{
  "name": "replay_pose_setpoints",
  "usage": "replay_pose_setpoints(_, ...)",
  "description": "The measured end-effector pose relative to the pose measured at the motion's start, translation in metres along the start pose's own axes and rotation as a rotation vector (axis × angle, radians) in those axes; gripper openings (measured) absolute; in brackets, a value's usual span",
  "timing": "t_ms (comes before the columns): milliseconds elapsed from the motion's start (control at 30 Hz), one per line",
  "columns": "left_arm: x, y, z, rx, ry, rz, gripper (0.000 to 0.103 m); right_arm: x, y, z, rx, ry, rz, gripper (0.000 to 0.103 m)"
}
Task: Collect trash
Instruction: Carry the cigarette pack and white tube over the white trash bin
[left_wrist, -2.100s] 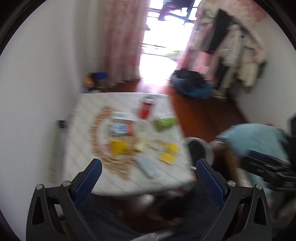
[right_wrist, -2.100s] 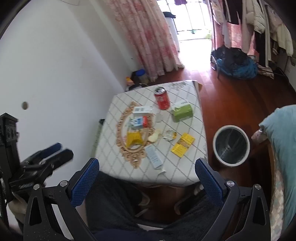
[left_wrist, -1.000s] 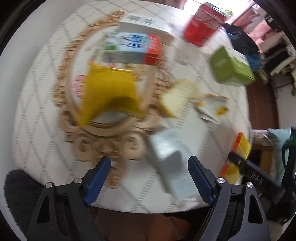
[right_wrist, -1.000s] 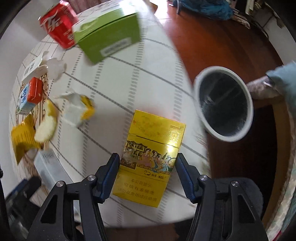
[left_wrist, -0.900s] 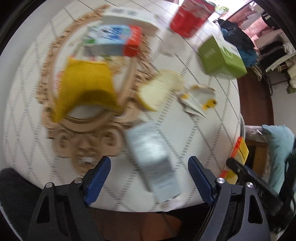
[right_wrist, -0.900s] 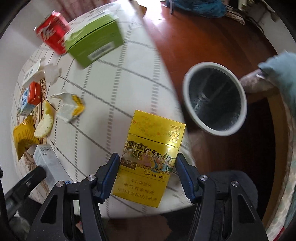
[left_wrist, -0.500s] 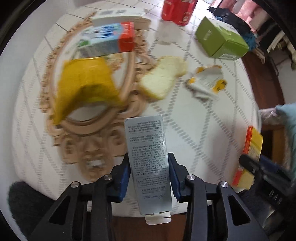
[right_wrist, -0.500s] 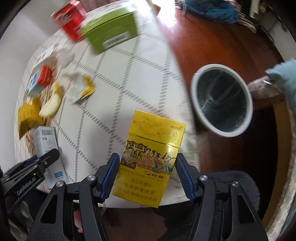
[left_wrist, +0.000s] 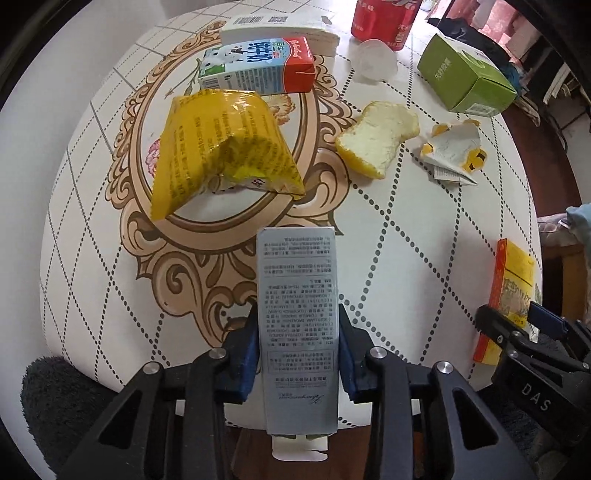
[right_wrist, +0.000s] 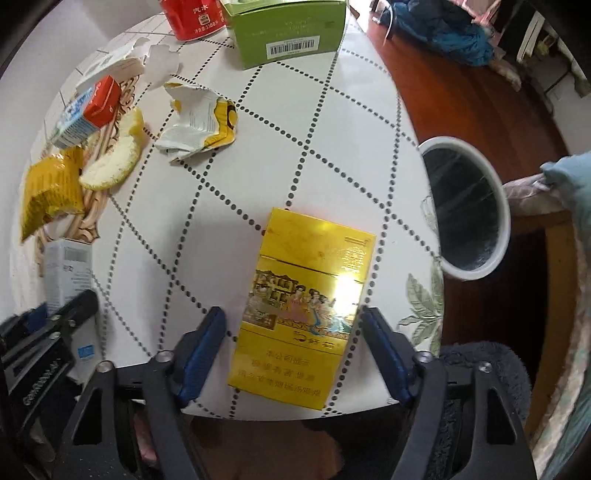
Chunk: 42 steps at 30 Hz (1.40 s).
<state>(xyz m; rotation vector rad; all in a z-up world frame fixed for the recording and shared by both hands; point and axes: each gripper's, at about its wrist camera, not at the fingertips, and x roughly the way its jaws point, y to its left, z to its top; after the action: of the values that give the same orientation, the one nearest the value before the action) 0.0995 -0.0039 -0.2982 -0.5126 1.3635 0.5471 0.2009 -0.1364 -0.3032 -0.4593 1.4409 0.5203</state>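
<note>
My left gripper (left_wrist: 297, 350) is shut on a long grey carton (left_wrist: 297, 325) at the near edge of the white table (left_wrist: 424, 229). My right gripper (right_wrist: 293, 354) is open; its blue pads stand apart from both sides of a yellow cigarette box (right_wrist: 306, 306) lying on the table near its front right edge. The same yellow box (left_wrist: 511, 288) shows at the right of the left wrist view. A white-rimmed trash bin (right_wrist: 467, 210) stands on the floor right of the table.
On the table lie a yellow snack bag (left_wrist: 218, 147), a milk carton (left_wrist: 258, 66), a bread slice (left_wrist: 376, 136), a torn wrapper (left_wrist: 454, 151), a green box (left_wrist: 465, 77), a red can (left_wrist: 384, 18) and a crumpled plastic cup (left_wrist: 373, 62). Wooden floor lies to the right.
The left gripper has closed on the grey carton. The right gripper, which was shut on the yellow box, has opened, and the box now lies on the table.
</note>
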Motion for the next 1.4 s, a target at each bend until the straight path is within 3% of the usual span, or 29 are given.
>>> replay_pose_setpoints(33,0.000,-0.002,-0.001,-0.002,-0.003,-0.002,0.031,-0.002,0.001,-0.002,-0.005,-0.024,0.003,0.063)
replay_pose_setpoints(300,-0.004,-0.006,-0.007,-0.012,-0.027,-0.004,0.031,-0.009,-0.005,-0.004,-0.009,-0.042,0.023,0.062)
replay_pose_setpoints(500,-0.052,-0.019,0.000,0.041,-0.134,-0.007,0.031,-0.045,-0.021,0.003,-0.010,-0.135,0.049,0.062)
replay_pose_setpoints(700,-0.102,-0.071,0.018,0.132,-0.237,-0.087,0.031,-0.094,-0.067,0.019,0.037,-0.252,0.059,0.062)
replay_pose_setpoints(800,-0.118,-0.113,0.033,0.183,-0.246,-0.157,0.031,-0.109,-0.108,0.027,0.080,-0.287,0.069,0.062)
replay_pose_setpoints(1033,-0.088,-0.225,0.073,0.322,-0.177,-0.270,0.031,-0.092,-0.211,0.038,0.209,-0.281,0.030,0.062)
replay_pose_setpoints(1267,-0.016,-0.322,0.112,0.422,-0.025,-0.335,0.031,-0.026,-0.318,0.048,0.355,-0.187,0.004,0.061)
replay_pose_setpoints(1400,0.021,-0.352,0.131,0.412,0.066,-0.375,0.031,0.014,-0.347,0.053,0.400,-0.135,0.013,0.061)
